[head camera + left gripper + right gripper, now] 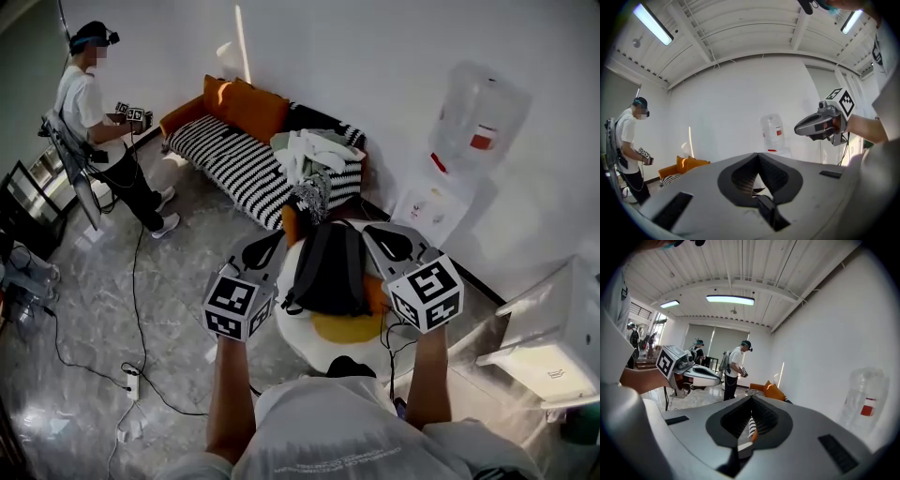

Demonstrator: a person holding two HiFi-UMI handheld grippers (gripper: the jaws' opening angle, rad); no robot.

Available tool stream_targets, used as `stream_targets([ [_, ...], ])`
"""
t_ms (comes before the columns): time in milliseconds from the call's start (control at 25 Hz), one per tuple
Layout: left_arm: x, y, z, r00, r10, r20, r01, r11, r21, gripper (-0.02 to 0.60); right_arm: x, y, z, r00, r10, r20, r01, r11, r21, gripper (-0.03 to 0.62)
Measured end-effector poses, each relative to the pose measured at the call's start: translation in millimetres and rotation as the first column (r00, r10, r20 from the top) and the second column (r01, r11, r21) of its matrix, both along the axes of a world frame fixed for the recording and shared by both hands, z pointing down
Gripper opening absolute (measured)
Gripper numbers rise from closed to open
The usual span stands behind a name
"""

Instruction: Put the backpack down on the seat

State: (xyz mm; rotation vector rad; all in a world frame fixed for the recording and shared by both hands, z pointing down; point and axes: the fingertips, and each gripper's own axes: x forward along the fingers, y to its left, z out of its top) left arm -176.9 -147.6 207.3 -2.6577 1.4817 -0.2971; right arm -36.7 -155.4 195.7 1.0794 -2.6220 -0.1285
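Observation:
A black backpack point(330, 267) rests upright on a round white seat point(292, 330) with a yellow cushion point(349, 328), straight below me in the head view. My left gripper point(266, 247) is raised at the backpack's left side, my right gripper point(377, 231) at its right side. Both are shut, and I see nothing between their jaws. In the left gripper view the closed jaws of the left gripper point(758, 157) point level at a white wall, and the right gripper point(819, 124) shows at the right. In the right gripper view the right gripper point(751, 399) is shut too, with the left gripper point(693, 374) at the left.
A black-and-white striped sofa point(230, 164) with orange cushions and a heap of clothes point(314, 155) stands beyond the seat. A water dispenser point(467, 150) is at the back right, a white cabinet point(551, 337) at the right. Another person point(94, 122) stands far left. Cables and a power strip point(133, 382) lie on the floor.

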Motion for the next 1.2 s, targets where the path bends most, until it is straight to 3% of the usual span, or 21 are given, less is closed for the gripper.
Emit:
stream_targets([
  [280, 7.7, 1.3, -15.6, 1.0, 0.022, 0.007, -0.023, 0.999, 0.042, 0.012, -3.2, -0.4, -3.9, 1.0, -0.01, -0.015, 0.01, 1.0, 0.011, 0.003],
  [880, 9.5, -7.7, -20.2, 0.999, 0.037, -0.003, -0.037, 0.998, 0.04, 0.012, -15.7, -4.7, -5.7, 0.999, -0.052, -0.006, 0.052, 0.999, 0.012, 0.003],
  [1200, 7.4, -1.9, -35.6, 0.999, 0.047, -0.003, -0.047, 0.996, 0.075, 0.012, -27.2, 0.0, -16.4, 0.996, -0.084, 0.006, 0.083, 0.996, 0.038, 0.003],
])
